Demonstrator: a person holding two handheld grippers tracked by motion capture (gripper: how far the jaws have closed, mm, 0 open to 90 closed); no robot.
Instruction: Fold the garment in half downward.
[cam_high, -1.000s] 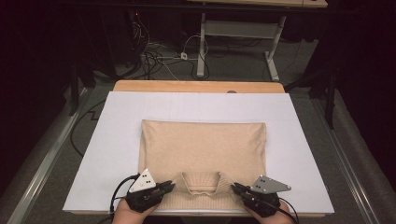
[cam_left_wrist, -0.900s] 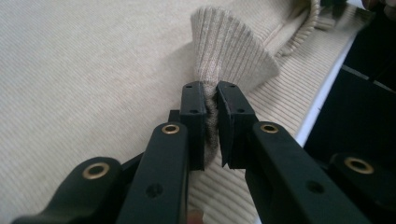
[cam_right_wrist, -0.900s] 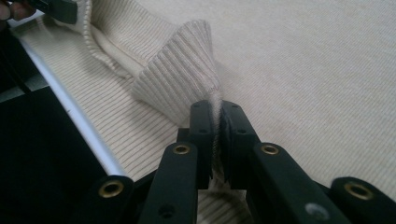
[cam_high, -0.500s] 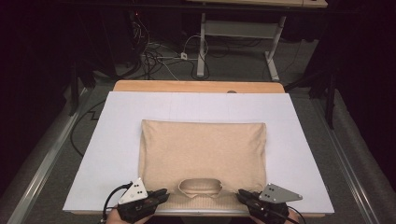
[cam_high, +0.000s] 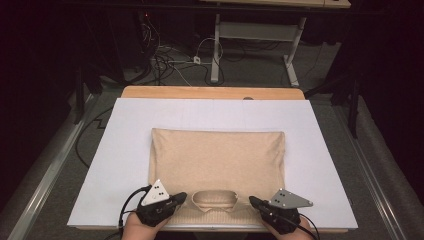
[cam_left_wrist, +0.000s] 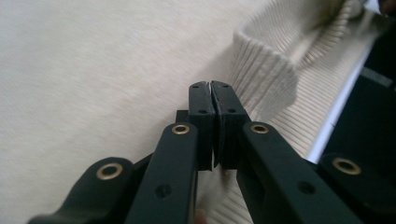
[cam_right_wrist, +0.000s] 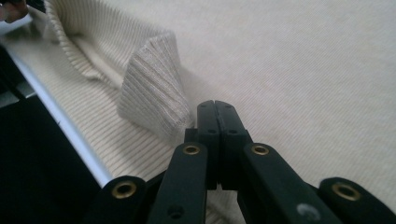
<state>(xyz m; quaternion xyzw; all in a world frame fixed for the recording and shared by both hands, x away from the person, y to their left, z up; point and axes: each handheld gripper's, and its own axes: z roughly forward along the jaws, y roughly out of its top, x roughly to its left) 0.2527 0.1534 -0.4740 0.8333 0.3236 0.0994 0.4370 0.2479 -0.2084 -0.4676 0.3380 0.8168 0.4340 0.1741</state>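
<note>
A beige knit sweater lies folded flat on a white board, its ribbed collar standing open as a loop at the near edge. My left gripper rests just left of the collar, pointing at it. Its jaws have just been closing and the pads now meet with no cloth between them. My right gripper mirrors it on the collar's right, jaws likewise just closed and empty. Both tips hover low over the knit beside the collar.
The white board lies on a wooden table whose far edge shows beyond it. Cables and a desk frame stand on the floor behind. Metal rails run along both sides of the table.
The collar has gone from a flat notch to a raised open loop. Both grippers dipped toward the near edge, then came back slightly, staying on either side of the collar.
</note>
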